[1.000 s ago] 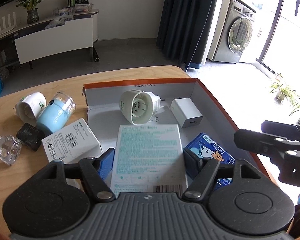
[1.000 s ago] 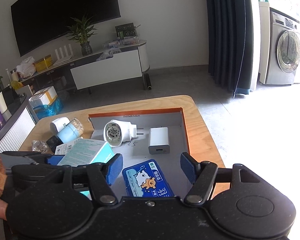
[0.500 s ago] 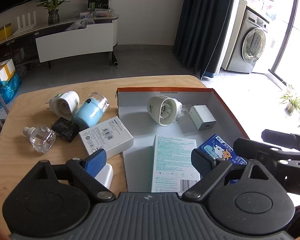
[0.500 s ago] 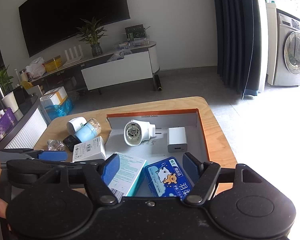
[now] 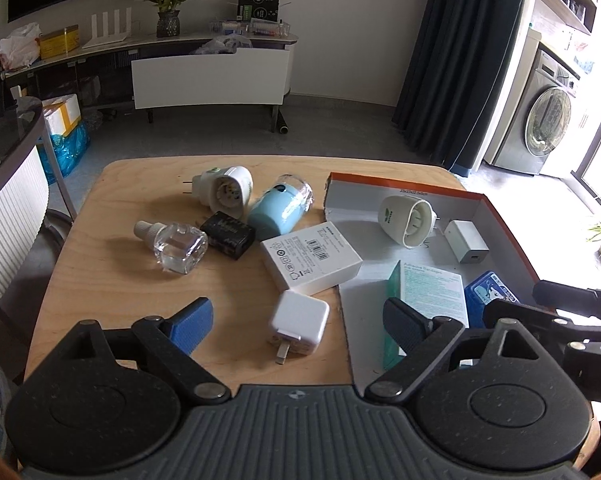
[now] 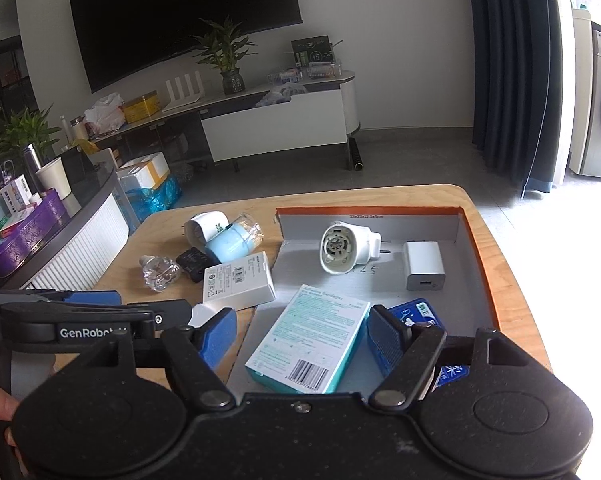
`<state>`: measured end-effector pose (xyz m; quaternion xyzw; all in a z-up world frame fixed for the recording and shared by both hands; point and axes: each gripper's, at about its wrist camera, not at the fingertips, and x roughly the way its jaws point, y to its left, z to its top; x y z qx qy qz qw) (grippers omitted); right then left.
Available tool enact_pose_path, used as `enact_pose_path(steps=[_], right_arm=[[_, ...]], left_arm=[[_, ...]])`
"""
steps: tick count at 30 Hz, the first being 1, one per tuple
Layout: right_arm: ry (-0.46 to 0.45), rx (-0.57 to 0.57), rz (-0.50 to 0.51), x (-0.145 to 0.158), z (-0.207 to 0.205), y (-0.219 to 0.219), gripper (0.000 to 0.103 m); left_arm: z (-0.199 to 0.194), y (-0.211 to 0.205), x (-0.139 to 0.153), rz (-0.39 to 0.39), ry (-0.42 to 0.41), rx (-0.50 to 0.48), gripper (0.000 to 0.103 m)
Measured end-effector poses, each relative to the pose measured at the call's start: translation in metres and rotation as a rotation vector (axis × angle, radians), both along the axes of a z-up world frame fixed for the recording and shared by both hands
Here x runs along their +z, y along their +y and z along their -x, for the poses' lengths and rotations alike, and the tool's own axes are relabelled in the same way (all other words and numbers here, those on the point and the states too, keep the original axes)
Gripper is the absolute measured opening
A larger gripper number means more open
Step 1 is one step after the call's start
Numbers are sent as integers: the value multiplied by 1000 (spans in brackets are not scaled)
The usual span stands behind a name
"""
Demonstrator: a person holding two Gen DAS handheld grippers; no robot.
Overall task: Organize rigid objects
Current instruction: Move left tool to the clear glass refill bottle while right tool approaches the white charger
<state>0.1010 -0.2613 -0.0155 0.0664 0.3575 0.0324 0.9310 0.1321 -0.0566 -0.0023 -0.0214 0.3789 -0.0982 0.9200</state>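
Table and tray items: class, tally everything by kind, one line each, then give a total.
Round white plug-ins: 2
White chargers: 2
Boxes: 2
Clear bottle: 1
Black adapter: 1
Light blue device: 1
Blue pack: 1
Total: 10

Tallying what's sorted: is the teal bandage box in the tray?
In. The teal bandage box lies flat on the tray floor, beside the blue tin.

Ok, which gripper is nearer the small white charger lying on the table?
Left. The left gripper has the white charger between its open jaws; the right gripper hovers over the bandage box in the tray.
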Motion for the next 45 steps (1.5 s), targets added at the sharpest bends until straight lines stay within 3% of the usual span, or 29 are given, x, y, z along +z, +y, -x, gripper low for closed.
enact_pose_path(steps=[14, 22, 33, 39, 41, 43, 45], right_arm=[[52, 96, 1, -16, -8, 38, 87], [72, 140, 2, -23, -10, 54, 87], [98, 144, -18, -34, -19, 60, 87], [116, 131, -43, -40, -31, 65, 87], [130, 127, -53, -43, -36, 68, 87], [138, 126, -58, -46, -42, 72, 87], [144, 128, -57, -50, -48, 78, 87]], left_arm=[[-1, 49, -17, 8, 40, 103, 94], [-32, 73, -35, -31, 44, 137, 99], [-94, 84, -63, -167, -30, -12, 103], [-100, 86, -75, -150, -81, -54, 103], [-98, 85, -75, -131, -100, -73, 95], [-96, 83, -73, -121, -121, -91, 80], [-95, 81, -72, -115, -122, -99, 79]])
